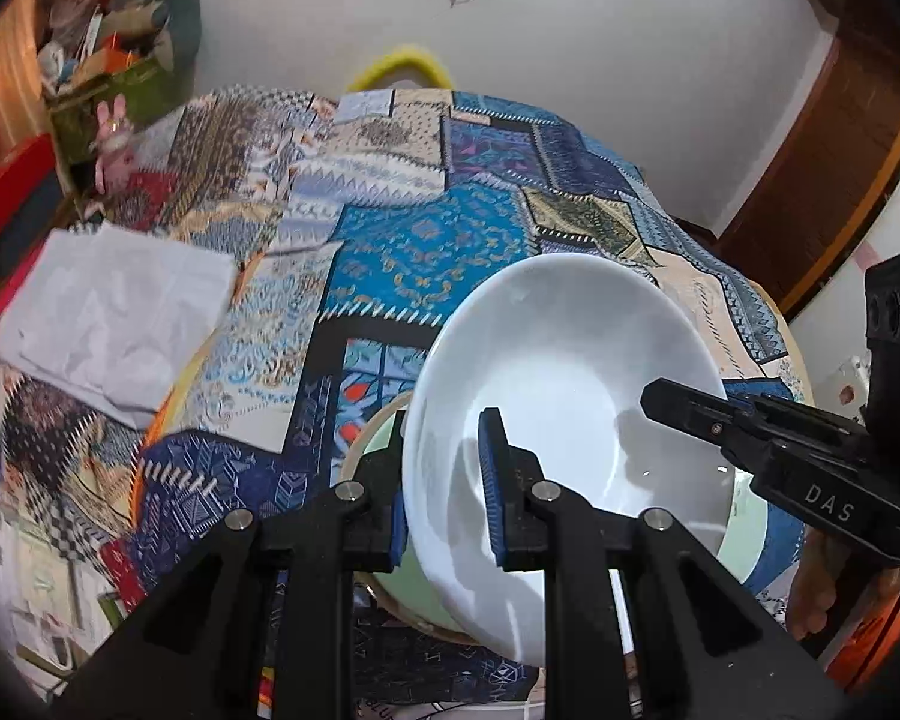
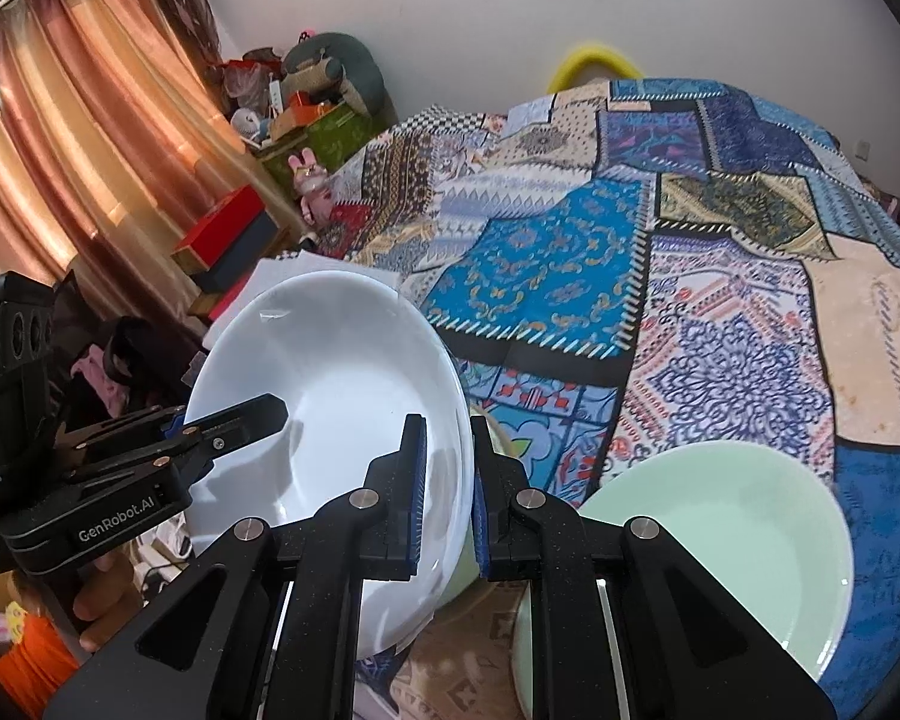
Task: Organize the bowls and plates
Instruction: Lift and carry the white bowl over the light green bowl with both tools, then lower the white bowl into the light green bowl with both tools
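Note:
A white bowl (image 1: 564, 396) is held tilted above the patchwork-covered table. My left gripper (image 1: 444, 486) is shut on its left rim. My right gripper (image 2: 447, 498) is shut on its opposite rim (image 2: 330, 396). Each gripper shows in the other's view: the right one (image 1: 750, 438) at the right, the left one (image 2: 168, 444) at the left. A pale green dish (image 1: 426, 594) lies on the cloth right under the white bowl, mostly hidden by it. In the right wrist view a pale green plate (image 2: 714, 546) lies on the table to the right of the bowl.
A patchwork cloth (image 2: 570, 252) covers the table. White paper (image 1: 108, 312) lies at the table's left edge. Boxes and clutter (image 2: 294, 114) stand by the curtain at the back left. A yellow ring (image 2: 594, 63) sticks up behind the table's far edge.

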`<state>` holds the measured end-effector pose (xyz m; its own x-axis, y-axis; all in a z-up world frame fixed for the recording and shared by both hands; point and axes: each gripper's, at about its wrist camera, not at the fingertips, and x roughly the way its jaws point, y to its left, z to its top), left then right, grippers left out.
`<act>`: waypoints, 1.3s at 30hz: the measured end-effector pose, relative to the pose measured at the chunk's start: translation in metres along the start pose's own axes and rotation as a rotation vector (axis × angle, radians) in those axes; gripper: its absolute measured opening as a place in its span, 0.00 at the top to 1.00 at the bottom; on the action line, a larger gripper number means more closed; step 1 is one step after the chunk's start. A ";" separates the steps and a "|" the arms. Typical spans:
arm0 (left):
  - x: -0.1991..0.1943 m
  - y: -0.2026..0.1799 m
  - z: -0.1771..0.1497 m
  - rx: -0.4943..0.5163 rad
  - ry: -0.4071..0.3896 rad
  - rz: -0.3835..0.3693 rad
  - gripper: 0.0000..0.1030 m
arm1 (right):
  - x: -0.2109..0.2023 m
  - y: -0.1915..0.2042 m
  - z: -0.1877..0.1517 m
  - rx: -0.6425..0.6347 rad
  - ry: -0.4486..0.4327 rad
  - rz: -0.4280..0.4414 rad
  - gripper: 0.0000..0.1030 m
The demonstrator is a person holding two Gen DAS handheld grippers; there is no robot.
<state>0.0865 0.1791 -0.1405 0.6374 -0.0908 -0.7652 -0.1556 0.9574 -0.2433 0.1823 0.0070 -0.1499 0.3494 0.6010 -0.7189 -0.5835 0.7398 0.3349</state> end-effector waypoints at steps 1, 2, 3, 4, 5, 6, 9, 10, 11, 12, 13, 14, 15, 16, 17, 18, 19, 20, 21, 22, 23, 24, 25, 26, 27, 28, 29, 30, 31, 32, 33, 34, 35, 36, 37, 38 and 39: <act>0.004 0.004 -0.002 -0.010 0.007 0.001 0.81 | 0.002 0.000 0.000 0.002 0.005 0.001 0.88; 0.008 0.008 -0.004 -0.017 0.013 0.006 0.81 | 0.005 0.001 -0.001 0.001 0.013 -0.001 0.88; 0.010 0.011 -0.005 -0.017 0.018 0.010 0.81 | 0.009 0.003 -0.002 -0.002 0.023 -0.004 0.88; 0.014 0.014 -0.008 -0.020 0.023 0.014 0.81 | 0.012 0.004 -0.003 -0.005 0.026 -0.010 0.88; 0.017 0.016 -0.010 -0.024 0.028 0.014 0.81 | 0.016 0.005 -0.005 -0.013 0.032 -0.022 0.88; 0.021 0.018 -0.011 -0.027 0.033 0.015 0.81 | 0.019 0.006 -0.005 -0.016 0.038 -0.028 0.88; 0.033 0.026 -0.014 -0.044 0.061 0.018 0.81 | 0.027 0.005 -0.007 -0.014 0.066 -0.030 0.88; 0.037 0.029 -0.014 -0.051 0.071 0.012 0.81 | 0.030 0.005 -0.009 -0.018 0.074 -0.035 0.88; 0.040 0.030 -0.015 -0.053 0.076 0.009 0.81 | 0.031 0.005 -0.009 -0.021 0.077 -0.039 0.88; 0.041 0.031 -0.016 -0.054 0.077 0.010 0.81 | 0.032 0.005 -0.011 -0.021 0.079 -0.040 0.88; 0.043 0.030 -0.017 -0.049 0.076 0.018 0.81 | 0.033 0.004 -0.011 -0.017 0.082 -0.037 0.89; 0.044 0.030 -0.017 -0.045 0.072 0.025 0.81 | 0.034 0.004 -0.012 -0.011 0.085 -0.034 0.89; 0.045 0.030 -0.018 -0.043 0.068 0.031 0.81 | 0.035 0.003 -0.012 -0.005 0.087 -0.034 0.89; 0.047 0.030 -0.018 -0.042 0.066 0.034 0.81 | 0.036 0.003 -0.013 -0.004 0.090 -0.037 0.89; 0.049 0.029 -0.019 -0.042 0.067 0.036 0.81 | 0.036 0.003 -0.013 -0.005 0.091 -0.039 0.89; 0.050 0.029 -0.019 -0.041 0.066 0.041 0.81 | 0.037 0.004 -0.014 -0.007 0.093 -0.041 0.89; 0.052 0.029 -0.020 -0.034 0.063 0.053 0.81 | 0.038 0.004 -0.015 -0.012 0.097 -0.046 0.89; 0.052 0.029 -0.020 -0.028 0.059 0.061 0.81 | 0.038 0.004 -0.015 -0.017 0.099 -0.052 0.89; 0.052 0.028 -0.020 -0.021 0.054 0.072 0.81 | 0.039 0.004 -0.016 -0.021 0.101 -0.059 0.88; 0.051 0.027 -0.021 -0.008 0.045 0.084 0.81 | 0.039 0.003 -0.017 -0.023 0.103 -0.066 0.89; 0.050 0.025 -0.021 0.004 0.042 0.082 0.81 | 0.039 0.002 -0.017 -0.023 0.102 -0.063 0.89; 0.050 0.024 -0.021 0.011 0.040 0.086 0.81 | 0.039 0.001 -0.017 -0.018 0.103 -0.060 0.89; 0.050 0.022 -0.021 0.023 0.035 0.097 0.81 | 0.039 0.001 -0.016 -0.016 0.104 -0.058 0.89; 0.050 0.021 -0.021 0.032 0.034 0.106 0.81 | 0.039 0.001 -0.016 -0.016 0.104 -0.059 0.89; 0.051 0.019 -0.022 0.038 0.033 0.113 0.81 | 0.039 0.002 -0.017 -0.021 0.103 -0.062 0.88; 0.051 0.019 -0.022 0.039 0.030 0.117 0.81 | 0.039 0.003 -0.017 -0.031 0.103 -0.068 0.86; 0.050 0.019 -0.022 0.040 0.029 0.116 0.81 | 0.039 0.006 -0.018 -0.046 0.103 -0.073 0.85; 0.050 0.019 -0.022 0.041 0.028 0.115 0.81 | 0.039 0.009 -0.019 -0.068 0.102 -0.090 0.85; 0.049 0.020 -0.022 0.039 0.028 0.111 0.81 | 0.039 0.010 -0.019 -0.083 0.099 -0.101 0.85; 0.048 0.021 -0.022 0.034 0.028 0.106 0.81 | 0.038 0.012 -0.020 -0.096 0.097 -0.111 0.85; 0.046 0.021 -0.022 0.029 0.027 0.098 0.81 | 0.038 0.014 -0.020 -0.106 0.096 -0.119 0.85; 0.043 0.021 -0.022 0.027 0.025 0.090 0.81 | 0.038 0.013 -0.020 -0.109 0.097 -0.121 0.85; 0.041 0.021 -0.023 0.028 0.021 0.083 0.81 | 0.037 0.013 -0.020 -0.111 0.099 -0.123 0.85; 0.038 0.020 -0.023 0.032 0.016 0.075 0.81 | 0.036 0.012 -0.019 -0.110 0.099 -0.123 0.85; 0.035 0.019 -0.024 0.038 0.012 0.074 0.81 | 0.035 0.012 -0.019 -0.112 0.099 -0.123 0.85; 0.031 0.019 -0.024 0.043 0.004 0.076 0.80 | 0.034 0.011 -0.020 -0.119 0.098 -0.126 0.85; 0.029 0.019 -0.024 0.044 -0.003 0.077 0.77 | 0.033 0.011 -0.020 -0.122 0.095 -0.133 0.85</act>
<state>0.0837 0.1878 -0.1815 0.6271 -0.0155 -0.7788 -0.1709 0.9727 -0.1570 0.1724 0.0291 -0.1816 0.3619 0.4653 -0.8078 -0.6236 0.7649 0.1613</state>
